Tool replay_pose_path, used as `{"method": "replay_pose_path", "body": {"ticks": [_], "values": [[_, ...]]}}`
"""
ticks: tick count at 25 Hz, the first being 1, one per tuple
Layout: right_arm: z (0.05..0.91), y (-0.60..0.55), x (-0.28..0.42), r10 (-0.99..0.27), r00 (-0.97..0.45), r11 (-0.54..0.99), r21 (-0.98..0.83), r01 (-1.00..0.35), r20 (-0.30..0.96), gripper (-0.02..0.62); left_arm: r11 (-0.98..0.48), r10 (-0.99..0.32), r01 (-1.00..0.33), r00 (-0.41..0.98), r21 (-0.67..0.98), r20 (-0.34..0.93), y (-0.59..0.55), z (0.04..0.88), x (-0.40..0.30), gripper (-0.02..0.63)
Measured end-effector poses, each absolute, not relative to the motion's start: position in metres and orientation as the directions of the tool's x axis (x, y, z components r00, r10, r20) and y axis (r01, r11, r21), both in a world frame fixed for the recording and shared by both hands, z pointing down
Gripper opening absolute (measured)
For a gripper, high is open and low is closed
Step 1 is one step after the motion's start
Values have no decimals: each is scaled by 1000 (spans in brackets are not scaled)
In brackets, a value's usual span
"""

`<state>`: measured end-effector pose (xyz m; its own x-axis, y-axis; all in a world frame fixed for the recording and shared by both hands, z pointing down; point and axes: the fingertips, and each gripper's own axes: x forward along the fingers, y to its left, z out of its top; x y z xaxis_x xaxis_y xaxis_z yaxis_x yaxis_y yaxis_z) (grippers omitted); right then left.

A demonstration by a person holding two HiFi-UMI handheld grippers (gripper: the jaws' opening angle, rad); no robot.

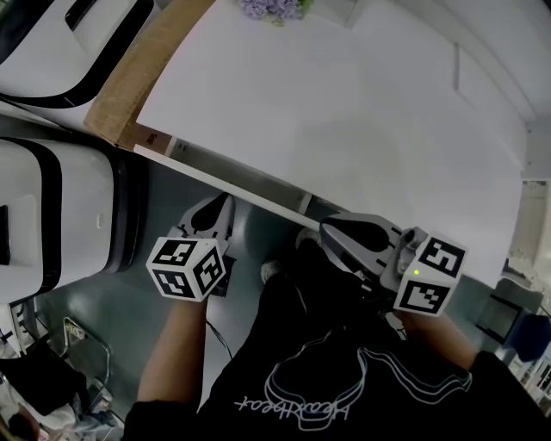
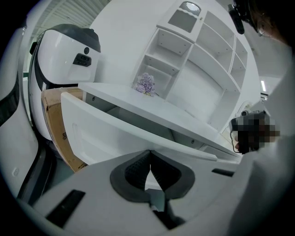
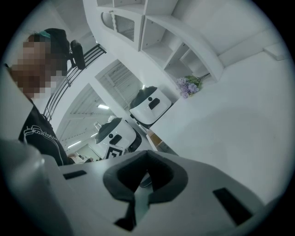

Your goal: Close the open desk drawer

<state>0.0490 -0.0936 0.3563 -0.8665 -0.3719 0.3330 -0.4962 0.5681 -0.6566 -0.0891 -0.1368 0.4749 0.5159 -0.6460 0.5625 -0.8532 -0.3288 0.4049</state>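
1. Nearest in the head view, a person in a black shirt (image 1: 327,379) is standing over the scene, holding a gripper in each hand below the desk's front edge.
2. The left gripper (image 1: 213,209) (image 2: 148,155) is pointing up toward the desk. Its dark padded jaws are pressing together tip to tip and are carrying nothing.
3. The right gripper (image 1: 327,229) (image 3: 146,157) is reaching in from the other side. Its jaws are likewise meeting at the tips, with nothing between them.
4. Just past the left gripper's tips, the drawer (image 2: 106,133) is standing out from under the desk. Its white front panel is tilting across the left gripper view, and a dark gap is showing between it and the desk top above. Whether the tips are touching the panel cannot be told.
5. The white desk top (image 1: 344,112) (image 2: 175,115) (image 3: 230,115) is spreading out bare beyond the drawer.
6. A cardboard box (image 1: 138,73) (image 2: 55,124) is leaning at the desk's left end, beside white machines with black trim (image 1: 52,52) (image 2: 69,55).
7. Farthest off, purple flowers (image 1: 274,9) (image 2: 146,84) (image 3: 189,86) are sitting at the desk's back edge, in front of a white shelf unit (image 2: 198,55).
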Motion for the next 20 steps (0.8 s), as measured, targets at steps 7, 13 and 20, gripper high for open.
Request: {"method": "replay_pose_path", "body": {"ticks": [7, 13, 20], "values": [[363, -91, 51, -380, -863, 552, -667, -500, 333, 6, -344, -646, -849, 523, 400, 556, -149, 475, -83, 5], [363, -89, 52, -378, -865, 550, -671, -497, 330, 6, -354, -644, -846, 529, 398, 552, -162, 476, -76, 5], [362, -91, 55, -399, -856, 540, -670, -510, 330, 6, -368, -642, -842, 537, 395, 546, -173, 476, -72, 6]]}}
